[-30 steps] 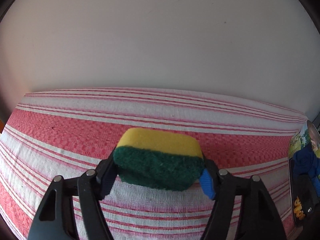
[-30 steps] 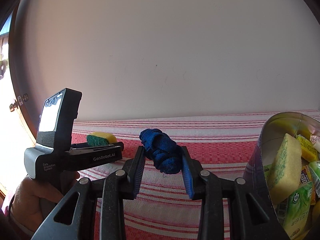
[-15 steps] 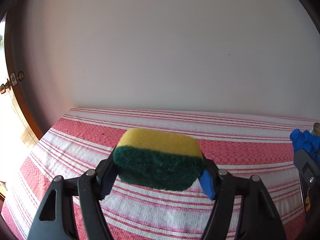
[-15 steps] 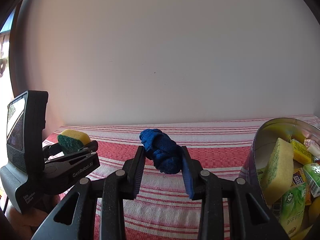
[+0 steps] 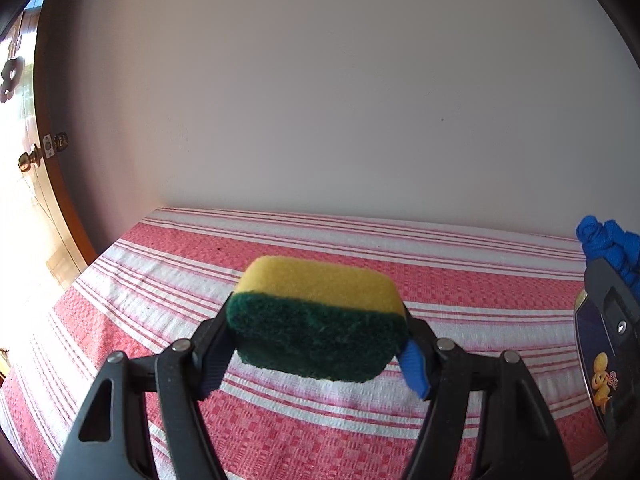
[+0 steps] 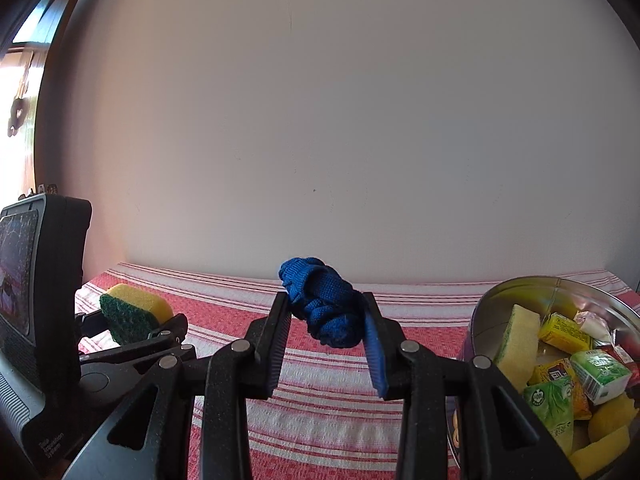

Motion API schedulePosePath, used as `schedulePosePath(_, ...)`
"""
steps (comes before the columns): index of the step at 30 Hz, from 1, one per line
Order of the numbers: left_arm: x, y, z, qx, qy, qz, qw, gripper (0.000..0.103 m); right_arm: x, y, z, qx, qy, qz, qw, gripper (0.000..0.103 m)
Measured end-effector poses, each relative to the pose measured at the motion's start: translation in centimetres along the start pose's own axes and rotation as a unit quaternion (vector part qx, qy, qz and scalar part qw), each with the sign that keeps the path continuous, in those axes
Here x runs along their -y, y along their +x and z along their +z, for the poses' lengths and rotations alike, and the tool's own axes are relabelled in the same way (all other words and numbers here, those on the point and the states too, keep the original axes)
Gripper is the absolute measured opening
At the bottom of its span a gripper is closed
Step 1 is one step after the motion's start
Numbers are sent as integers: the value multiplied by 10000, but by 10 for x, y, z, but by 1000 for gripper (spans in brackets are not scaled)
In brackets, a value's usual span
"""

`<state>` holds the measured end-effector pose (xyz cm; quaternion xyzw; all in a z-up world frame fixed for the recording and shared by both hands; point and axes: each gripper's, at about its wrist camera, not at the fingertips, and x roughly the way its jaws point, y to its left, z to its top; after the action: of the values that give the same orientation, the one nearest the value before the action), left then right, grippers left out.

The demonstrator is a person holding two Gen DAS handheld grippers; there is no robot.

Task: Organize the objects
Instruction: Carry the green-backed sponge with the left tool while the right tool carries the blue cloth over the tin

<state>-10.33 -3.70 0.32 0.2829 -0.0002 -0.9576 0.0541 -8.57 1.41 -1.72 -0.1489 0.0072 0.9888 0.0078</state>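
A yellow sponge with a dark green scouring side [image 5: 316, 320] hangs above the red-and-white striped cloth [image 5: 360, 248], and my left gripper [image 5: 318, 340] is shut on it. The same sponge [image 6: 134, 314] shows at the left of the right wrist view, held in the left gripper [image 6: 132, 332]. My right gripper [image 6: 326, 320] is shut on a bundled blue knit cloth [image 6: 324, 308], lifted over the table. In the left wrist view that blue cloth [image 5: 612, 244] peeks in at the right edge.
A round metal tin [image 6: 516, 292] at the right holds a pale sponge [image 6: 516, 340] and several small wrapped packets [image 6: 592, 368]. A plain wall rises behind the table. A wooden door frame with a knob [image 5: 30, 160] stands at the left.
The left gripper with the sponge swung left and tilted up, so the door frame now shows. The right gripper rose a little with the blue cloth; the tin shows more of its contents.
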Motion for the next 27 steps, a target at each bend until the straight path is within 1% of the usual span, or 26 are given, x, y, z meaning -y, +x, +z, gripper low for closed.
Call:
schedulePosePath(4,-3,-3,-1,22,-59,-19,10000,70,1,-2,-1,28,32,-42,10000,37)
schedulePosePath(7,-5,-7,-3,13,-129,-46,9999,70,13,-12,-5,47,34,-59,10000,37)
schedulePosePath(8,-13,-2,-3,9,-151,-54,9999,70,14,-13,-6,52,28,-61,10000,37)
schedulePosePath(12,-17,-6,-8,15,-219,-75,9997,70,14,-19,-8,78,7,-91,9999,37)
schedulePosePath(13,-17,-7,-9,23,-232,-80,9997,70,20,-28,-8,80,4,-94,9999,37)
schedulePosePath(15,-14,-12,-11,42,-261,-66,9996,70,22,-31,-9,79,10,-99,9999,37)
schedulePosePath(17,-10,-17,-13,55,-273,-60,9996,70,15,-35,-10,88,3,-110,9999,37)
schedulePosePath(20,-10,-21,-16,88,-273,-56,9996,70,14,-35,-12,107,-8,-136,9999,37)
schedulePosePath(21,-9,-22,-17,89,-280,-55,9996,70,30,-63,-20,122,-10,-135,9998,37)
schedulePosePath(22,-9,-23,-18,90,-286,-59,9995,70,37,-81,-24,128,-14,-142,9998,37)
schedulePosePath(26,-4,-33,-21,127,-267,-70,9995,70,42,-92,-26,137,-6,-174,9998,37)
schedulePosePath(27,-4,-34,-23,136,-260,-82,9995,70,47,-94,-22,137,-6,-179,9997,37)
